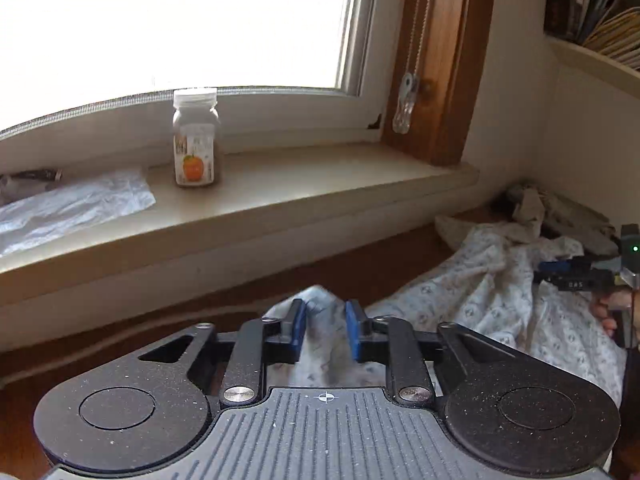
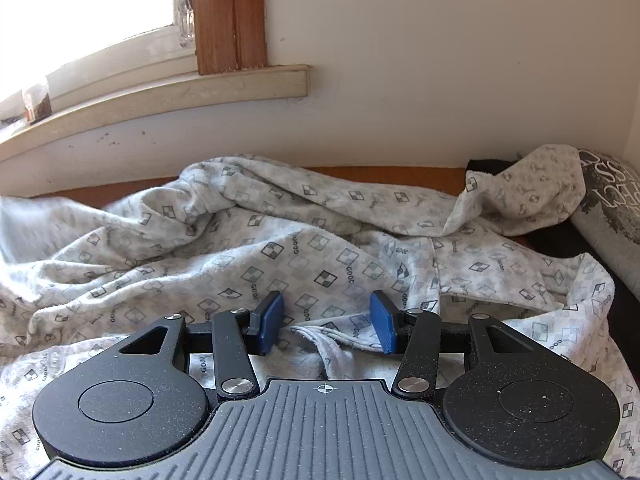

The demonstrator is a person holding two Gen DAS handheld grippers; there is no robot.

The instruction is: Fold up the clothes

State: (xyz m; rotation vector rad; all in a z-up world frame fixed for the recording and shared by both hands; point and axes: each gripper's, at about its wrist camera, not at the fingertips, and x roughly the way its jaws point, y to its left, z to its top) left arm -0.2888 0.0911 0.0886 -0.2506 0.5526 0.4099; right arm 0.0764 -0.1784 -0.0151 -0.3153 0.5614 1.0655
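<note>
1. The left hand-held gripper [image 1: 325,330] has its blue pads [image 1: 298,326] set narrow, with a peak of the patterned garment [image 1: 492,300] rising between them; the cloth appears pinched, though pad contact is not clear.
2. The right hand-held gripper [image 2: 326,322] stands wide, its blue pads [image 2: 271,316] well apart, with a frayed hem of the patterned garment [image 2: 280,236] lying loose between them and touching neither clearly.
3. The garment, pale with small checkered squares, lies crumpled across a brown wooden bench [image 2: 384,172] under the window sill [image 1: 320,184], bunched in thick folds.
4. In the left wrist view the right hand-held gripper [image 1: 576,274] shows at the far right edge, over the garment.
5. A dark grey printed cloth [image 2: 608,200] lies at the right end, partly under a corner of the garment.
6. On the sill stand a jar [image 1: 195,140] with an orange label and, to its left, a sheet of clear plastic [image 1: 72,204].
7. A shelf [image 1: 600,12] with books sits high on the right wall.
</note>
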